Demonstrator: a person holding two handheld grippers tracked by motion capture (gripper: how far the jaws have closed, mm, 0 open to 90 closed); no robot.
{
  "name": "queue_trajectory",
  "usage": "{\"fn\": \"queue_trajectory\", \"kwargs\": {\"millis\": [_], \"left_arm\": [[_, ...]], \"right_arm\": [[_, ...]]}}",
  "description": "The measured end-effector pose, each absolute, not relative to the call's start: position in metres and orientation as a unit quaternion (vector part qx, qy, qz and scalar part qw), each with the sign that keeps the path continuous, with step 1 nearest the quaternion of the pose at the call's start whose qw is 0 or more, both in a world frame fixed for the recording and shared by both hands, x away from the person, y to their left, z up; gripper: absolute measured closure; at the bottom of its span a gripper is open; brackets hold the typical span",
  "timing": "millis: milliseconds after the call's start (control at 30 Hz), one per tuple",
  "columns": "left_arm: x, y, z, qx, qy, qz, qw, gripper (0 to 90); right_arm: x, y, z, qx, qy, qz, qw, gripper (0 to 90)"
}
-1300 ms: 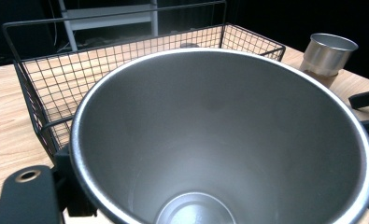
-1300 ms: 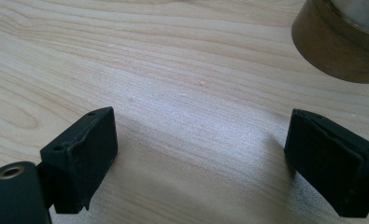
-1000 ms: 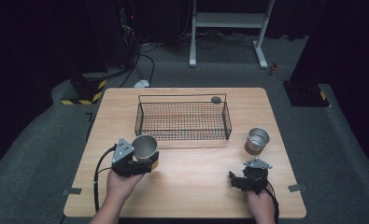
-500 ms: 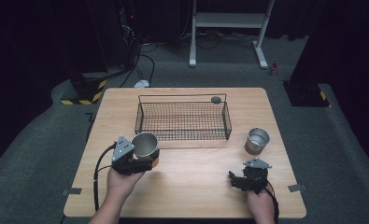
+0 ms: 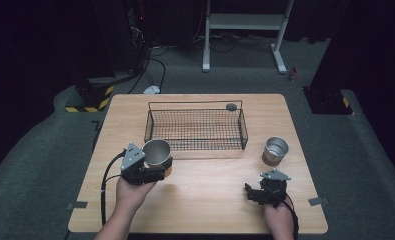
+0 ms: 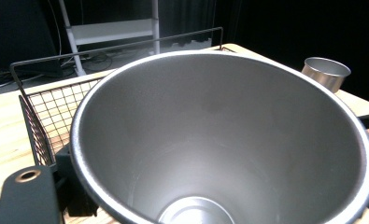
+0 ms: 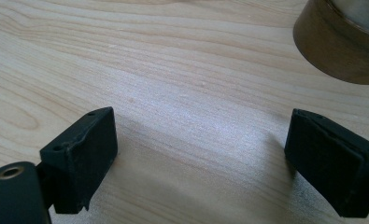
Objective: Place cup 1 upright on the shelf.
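At the near left of the wooden table [image 5: 210, 195], just in front of the wire basket [image 5: 195, 129], a steel cup [image 5: 156, 152] is held clamped in the left gripper [image 5: 155, 167], mouth up. A second cup [image 5: 275, 151] is seen standing at the right. The right gripper [image 7: 198, 158] is held near it, jaws wide apart over bare wood.

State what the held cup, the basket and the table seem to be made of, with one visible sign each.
Held cup: apparently brushed metal; dull grey sheen inside.
Basket: probably dark coated wire; thin open grid.
Table: light wood or wood-look laminate; grain lines show.
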State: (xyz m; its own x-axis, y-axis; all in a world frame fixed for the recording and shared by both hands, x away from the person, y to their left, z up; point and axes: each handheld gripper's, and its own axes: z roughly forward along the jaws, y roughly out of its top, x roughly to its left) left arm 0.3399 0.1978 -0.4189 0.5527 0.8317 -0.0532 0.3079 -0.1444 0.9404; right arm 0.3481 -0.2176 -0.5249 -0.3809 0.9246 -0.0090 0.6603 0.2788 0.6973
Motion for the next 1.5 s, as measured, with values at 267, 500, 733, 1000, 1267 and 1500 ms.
{"fn": "queue_trajectory", "kwargs": {"millis": [267,500,733,1000,1267,1500], "left_arm": [[0.348,0.190,-0.417,0.715,0.387,0.252,0.525,14.0],[0.357,0.184,-0.412,0.714,0.382,0.252,0.530,14.0],[0.365,0.181,-0.407,0.715,0.383,0.256,0.525,13.9],[0.376,0.176,-0.403,0.715,0.386,0.252,0.526,14.0],[0.386,0.175,-0.401,0.715,0.390,0.250,0.524,14.0],[0.396,0.173,-0.399,0.709,0.395,0.254,0.527,14.0]], "right_arm": [[0.348,-0.218,-0.525,0.514,0.771,0.311,0.213,9.3],[0.348,-0.218,-0.525,0.514,0.771,0.311,0.213,9.3],[0.348,-0.218,-0.525,0.514,0.771,0.311,0.213,9.3],[0.348,-0.218,-0.525,0.514,0.771,0.311,0.213,9.4],[0.348,-0.218,-0.525,0.513,0.771,0.311,0.213,9.4],[0.348,-0.218,-0.525,0.513,0.771,0.312,0.213,9.4]]}}
